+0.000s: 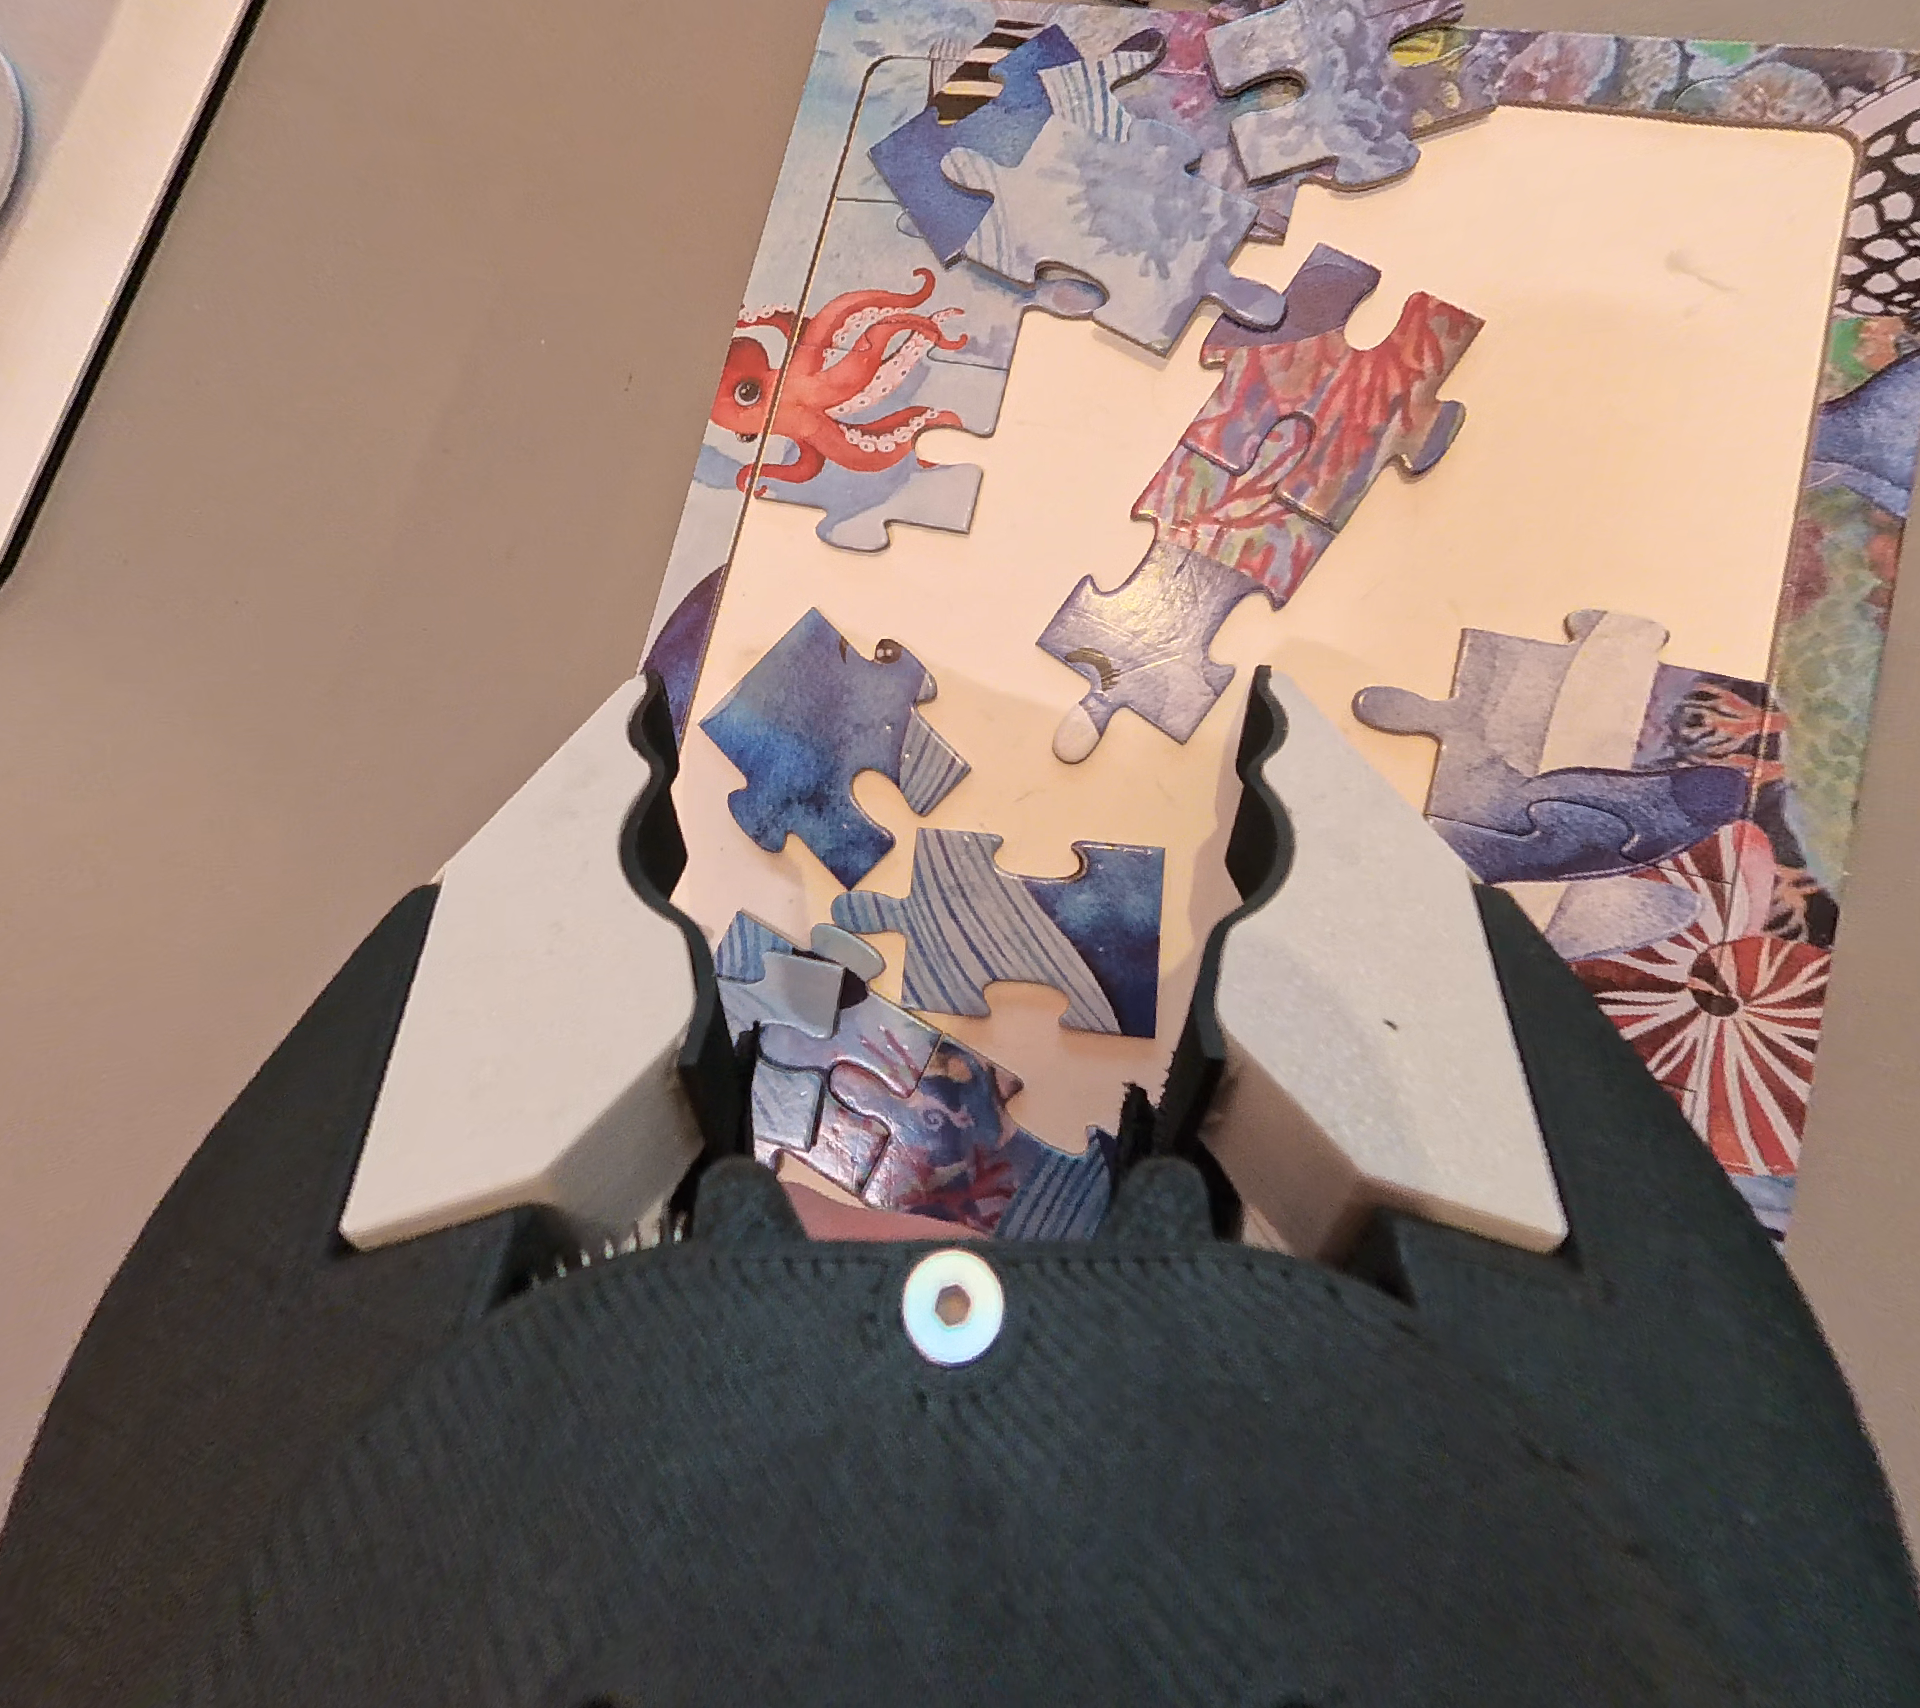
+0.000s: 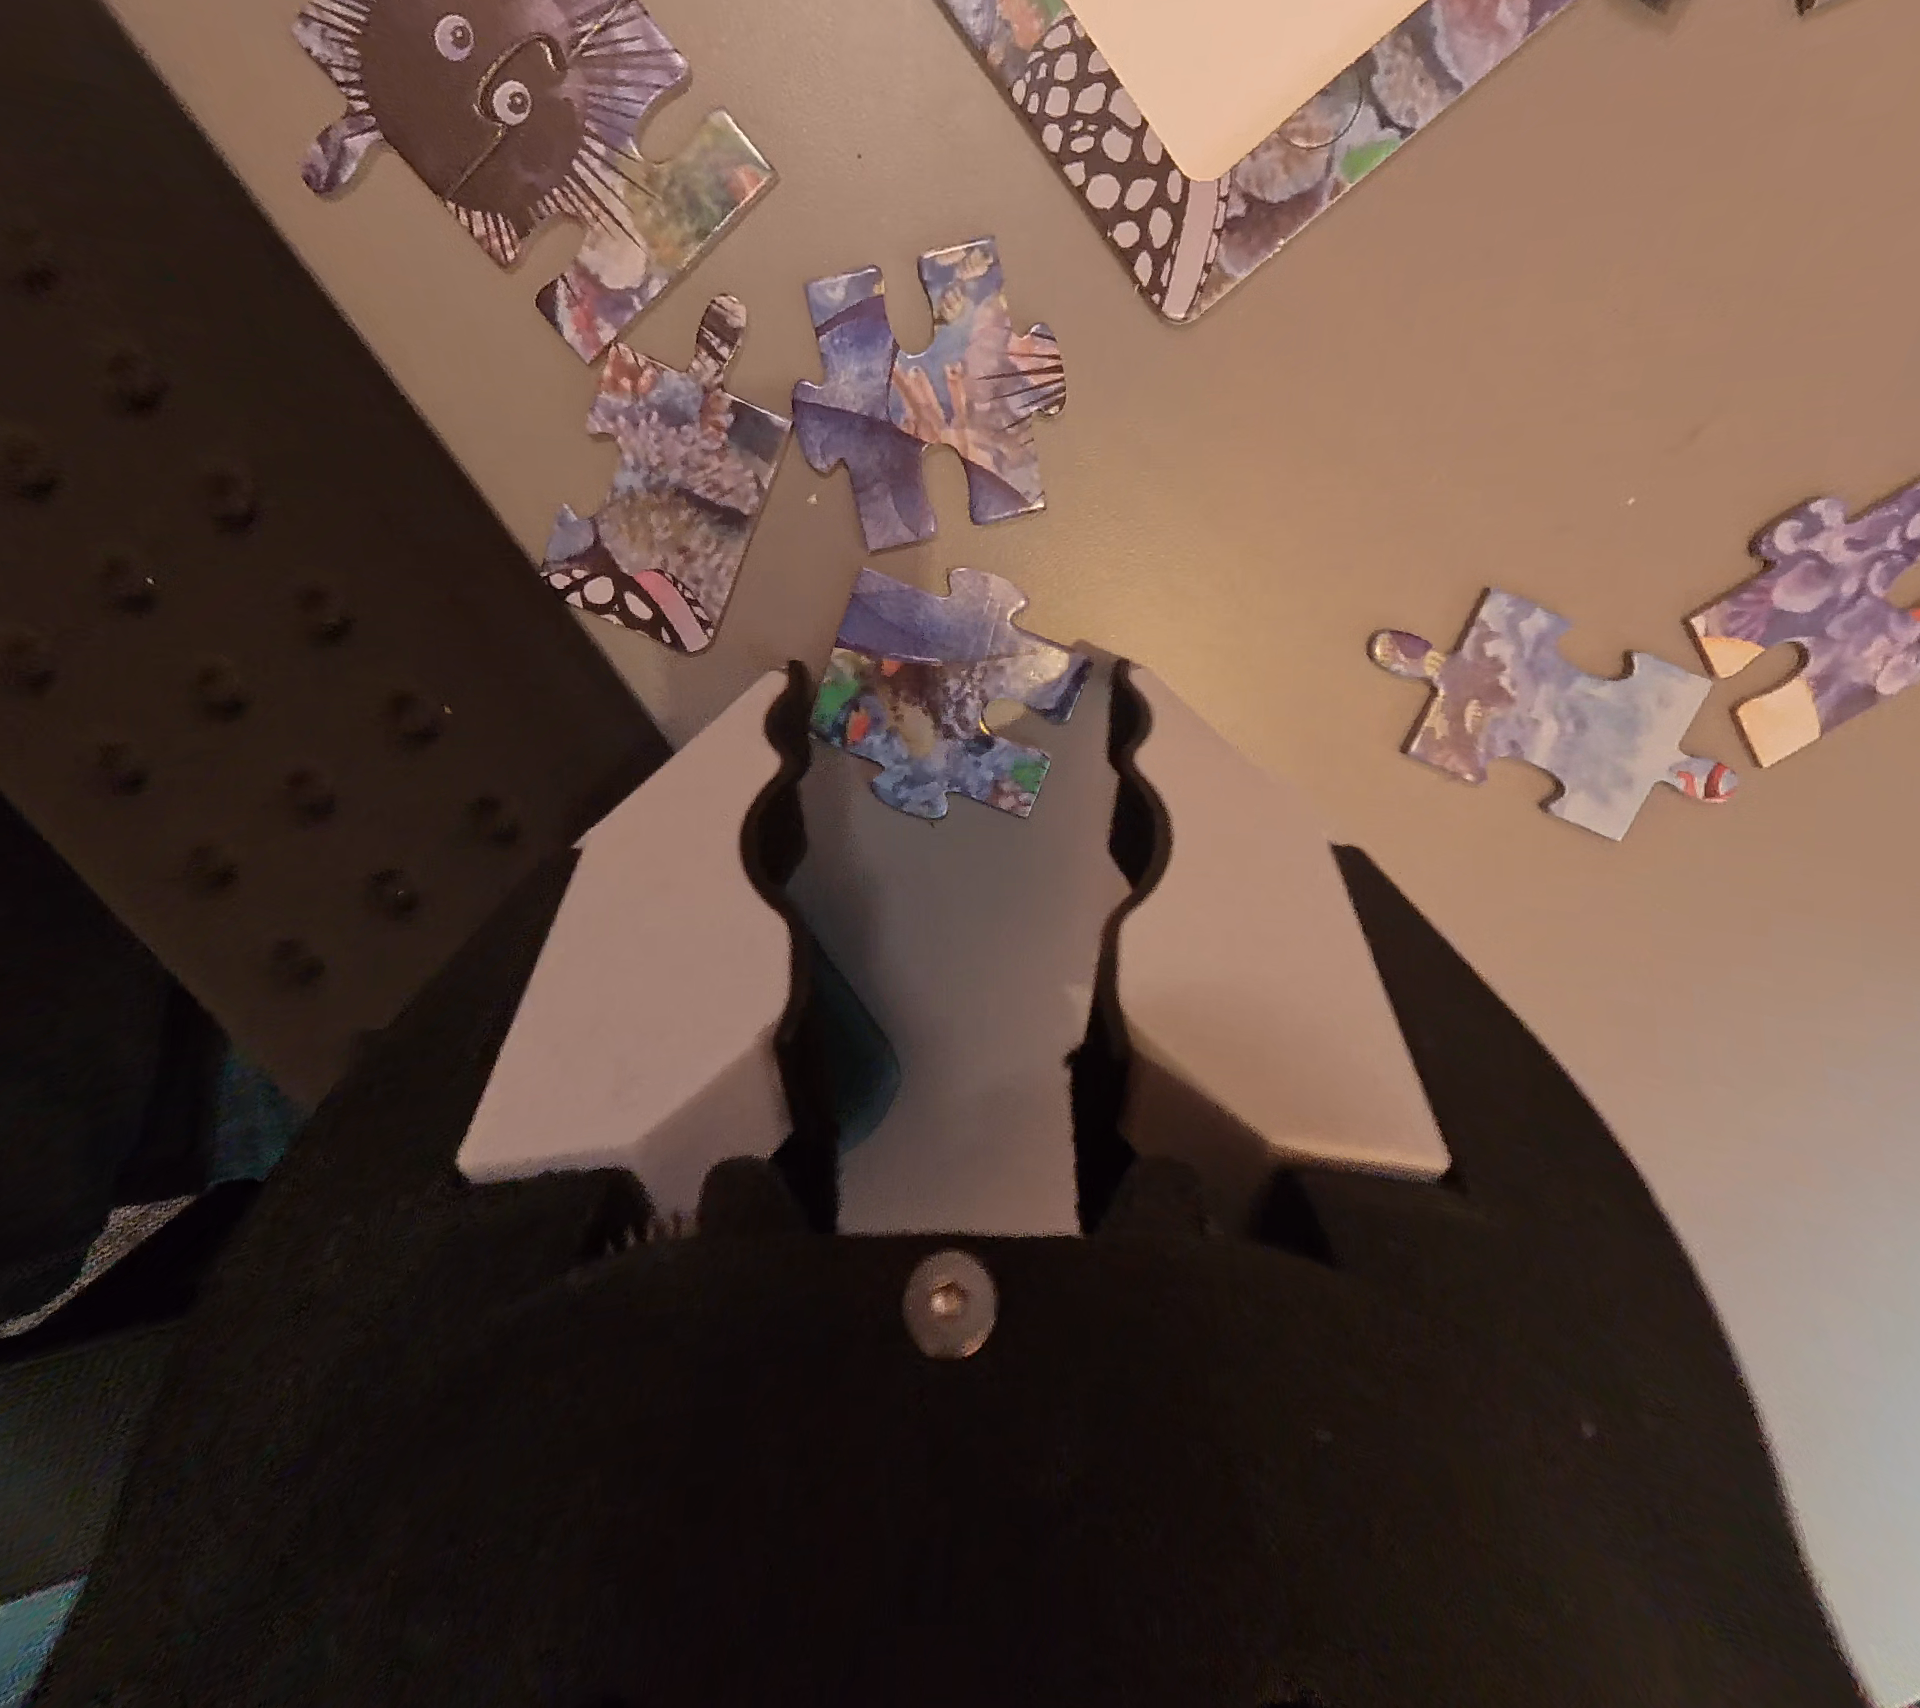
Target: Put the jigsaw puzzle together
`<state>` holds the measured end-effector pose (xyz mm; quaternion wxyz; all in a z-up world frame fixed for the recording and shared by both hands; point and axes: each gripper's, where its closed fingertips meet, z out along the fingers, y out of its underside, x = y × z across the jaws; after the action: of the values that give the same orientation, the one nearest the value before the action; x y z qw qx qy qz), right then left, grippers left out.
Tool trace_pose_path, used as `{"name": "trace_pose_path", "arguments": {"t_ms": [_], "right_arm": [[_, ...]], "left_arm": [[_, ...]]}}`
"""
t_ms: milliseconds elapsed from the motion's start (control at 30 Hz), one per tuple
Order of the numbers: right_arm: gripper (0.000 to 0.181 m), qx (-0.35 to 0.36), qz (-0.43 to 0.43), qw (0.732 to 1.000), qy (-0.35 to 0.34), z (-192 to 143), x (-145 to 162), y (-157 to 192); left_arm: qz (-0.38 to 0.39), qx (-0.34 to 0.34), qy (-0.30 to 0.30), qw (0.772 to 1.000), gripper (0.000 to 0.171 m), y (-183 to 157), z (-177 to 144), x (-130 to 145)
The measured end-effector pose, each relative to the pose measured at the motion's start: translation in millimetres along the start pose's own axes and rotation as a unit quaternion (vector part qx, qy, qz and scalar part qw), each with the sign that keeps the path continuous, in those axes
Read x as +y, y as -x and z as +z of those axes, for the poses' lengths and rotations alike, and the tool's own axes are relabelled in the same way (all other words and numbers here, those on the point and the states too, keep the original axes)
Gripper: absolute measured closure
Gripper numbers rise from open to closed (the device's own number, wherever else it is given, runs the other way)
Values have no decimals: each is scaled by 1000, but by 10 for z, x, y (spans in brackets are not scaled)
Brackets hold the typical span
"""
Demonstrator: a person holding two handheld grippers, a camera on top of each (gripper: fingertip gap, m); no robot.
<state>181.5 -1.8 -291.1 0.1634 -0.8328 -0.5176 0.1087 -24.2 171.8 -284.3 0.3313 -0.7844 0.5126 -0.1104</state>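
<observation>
The puzzle tray [image 1: 1507, 308] has a sea-picture frame and a cream floor. An octopus piece [image 1: 862, 391] sits fitted at its left edge. Loose pieces lie inside: a red coral cluster [image 1: 1320, 432], a dark blue piece [image 1: 821, 744] and a striped piece [image 1: 1029, 941]. My left gripper [image 1: 956, 692] is open and empty, over the tray's near part. My right gripper [image 2: 961, 682] has its jaws against both sides of a purple and green piece [image 2: 935, 723] on the table. The tray's corner [image 2: 1122, 183] shows in the right wrist view.
A joined pufferfish cluster [image 2: 488, 79] and two loose pieces [image 2: 675, 474] [image 2: 925, 401] lie left of the tray. Two more pieces [image 2: 1548, 713] [image 2: 1818, 588] lie to the right. A dark perforated strip [image 2: 156, 515] borders the table. A white board [image 1: 104, 100] sits far left.
</observation>
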Motion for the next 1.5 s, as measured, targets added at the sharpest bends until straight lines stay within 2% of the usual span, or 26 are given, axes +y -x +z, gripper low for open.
{"name": "trace_pose_path", "arguments": {"t_ms": [33, 467, 567, 667, 767, 900, 1033, 1233, 1433, 1500], "right_arm": [[133, 2, 4, 1000, 0, -5, 3, 3], [134, 21, 4, 1000, -8, -94, -11, -91], [134, 25, -32, 999, -31, -191, -281, -147], [134, 8, -98, 993, -61, -179, -722, -123], [134, -19, -160, 985, -58, -1, -1052, -93], [134, -52, -222, 973, -28, 224, -1238, -37], [134, -64, -257, 964, 10, 338, -1212, -82], [133, -80, -298, 951, 28, 363, -1219, -131], [118, -72, -252, 965, 23, 249, -1201, -271], [118, -58, -232, 971, 16, 191, -1169, -354]], "left_arm": [[0, 0, 0, 1000, 65, 0, 0, 0], [-1, -2, 0, 1000, 65, 20, -14, 9], [-1, -1, 0, 1000, 65, 19, -10, 2], [0, 0, 1, 1000, 65, 8, -7, 3], [-1, -2, 2, 1000, 65, 27, -28, 22], [-9, -5, 0, 1000, 65, 82, -59, 60], [-12, -1, 1, 1000, 65, 87, -42, 84], [-13, 1, 0, 1000, 65, 82, -31, 74], [-12, 0, 3, 1000, 65, 84, -36, 80], [-12, 0, 3, 1000, 65, 88, -39, 83]]}}
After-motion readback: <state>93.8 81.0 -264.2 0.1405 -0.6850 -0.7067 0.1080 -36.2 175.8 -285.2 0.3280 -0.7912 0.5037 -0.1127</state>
